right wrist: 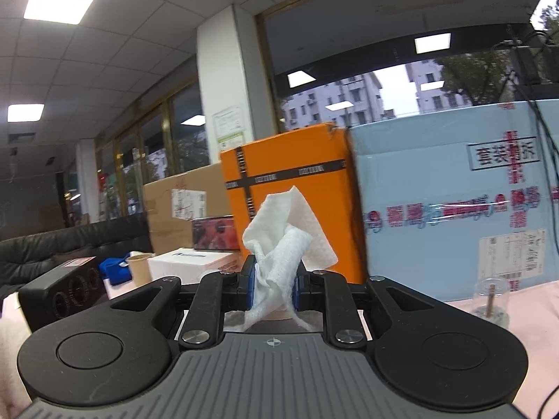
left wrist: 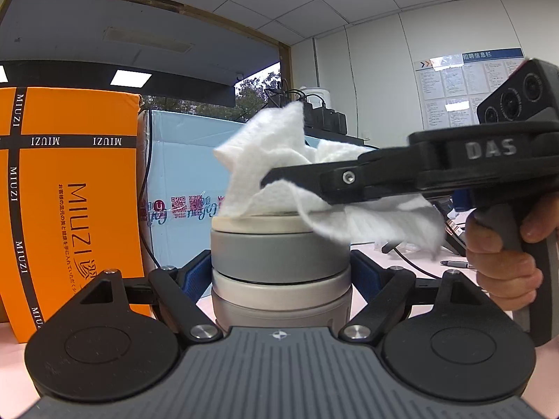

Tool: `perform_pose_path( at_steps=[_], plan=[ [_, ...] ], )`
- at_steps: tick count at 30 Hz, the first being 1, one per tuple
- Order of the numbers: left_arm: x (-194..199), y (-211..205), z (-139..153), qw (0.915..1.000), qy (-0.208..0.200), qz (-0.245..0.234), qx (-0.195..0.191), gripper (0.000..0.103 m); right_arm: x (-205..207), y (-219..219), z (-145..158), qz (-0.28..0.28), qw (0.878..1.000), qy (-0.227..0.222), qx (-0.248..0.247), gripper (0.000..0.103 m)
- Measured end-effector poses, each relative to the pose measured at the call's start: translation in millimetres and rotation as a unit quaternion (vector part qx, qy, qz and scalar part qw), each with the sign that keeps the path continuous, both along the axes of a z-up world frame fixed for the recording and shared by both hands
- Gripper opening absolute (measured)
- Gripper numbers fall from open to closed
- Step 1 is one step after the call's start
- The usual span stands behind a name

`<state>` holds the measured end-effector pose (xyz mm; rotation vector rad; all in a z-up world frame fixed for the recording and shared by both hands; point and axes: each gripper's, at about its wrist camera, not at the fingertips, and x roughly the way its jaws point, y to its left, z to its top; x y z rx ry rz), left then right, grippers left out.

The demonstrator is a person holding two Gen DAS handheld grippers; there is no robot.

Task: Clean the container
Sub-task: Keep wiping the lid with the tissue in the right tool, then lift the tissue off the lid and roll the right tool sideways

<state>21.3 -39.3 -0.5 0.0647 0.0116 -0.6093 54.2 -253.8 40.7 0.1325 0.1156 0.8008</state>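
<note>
A grey container (left wrist: 279, 265) with a cream top rim stands upright on the pale table. My left gripper (left wrist: 281, 272) is shut on its body, one blue pad on each side. My right gripper (left wrist: 279, 188) reaches in from the right and is shut on a crumpled white cloth (left wrist: 279, 160), which rests on the container's top. In the right wrist view the cloth (right wrist: 283, 244) is pinched between the blue pads of the right gripper (right wrist: 276, 281) and sticks up above them. The container is mostly hidden there.
An orange MIUZI box (left wrist: 70, 192) stands close on the left, a light blue box (left wrist: 185, 174) behind the container. Cables and a pen (left wrist: 454, 263) lie on the table at right. A clear cup (right wrist: 491, 300), a paper cup (right wrist: 139, 269) and cartons show in the right wrist view.
</note>
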Motion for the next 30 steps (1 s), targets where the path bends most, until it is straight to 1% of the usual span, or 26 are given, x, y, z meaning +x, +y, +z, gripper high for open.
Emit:
perform_pose_path(
  at_steps=[2,6,13,16,20,25,30],
  plan=[
    [0,0,0,1.0000,0.000,0.000,0.000,0.080,-3,5,0,0.017,1.000,-0.003,-0.002,0.017],
    [0,0,0,1.0000,0.000,0.000,0.000,0.080,-4,5,-1,0.021,1.000,-0.003,-0.001,0.016],
    [0,2,0,1.0000,0.000,0.000,0.000,0.080,1,1,1,-0.012,1.000,-0.003,0.003,0.016],
    [1,2,0,1.0000,0.000,0.000,0.000,0.080,2,-4,0,-0.034,0.999,-0.003,0.006,0.016],
    [1,2,0,1.0000,0.000,0.000,0.000,0.080,1,-14,-4,-0.053,0.998,0.002,0.025,0.016],
    [3,2,1,1.0000,0.001,0.007,-0.002,0.081,4,-30,-15,-0.068,0.995,0.033,0.070,0.017],
    [0,-3,2,0.9995,0.007,0.026,-0.014,0.082,9,-48,-29,-0.057,0.984,0.079,0.149,0.017]
  ],
)
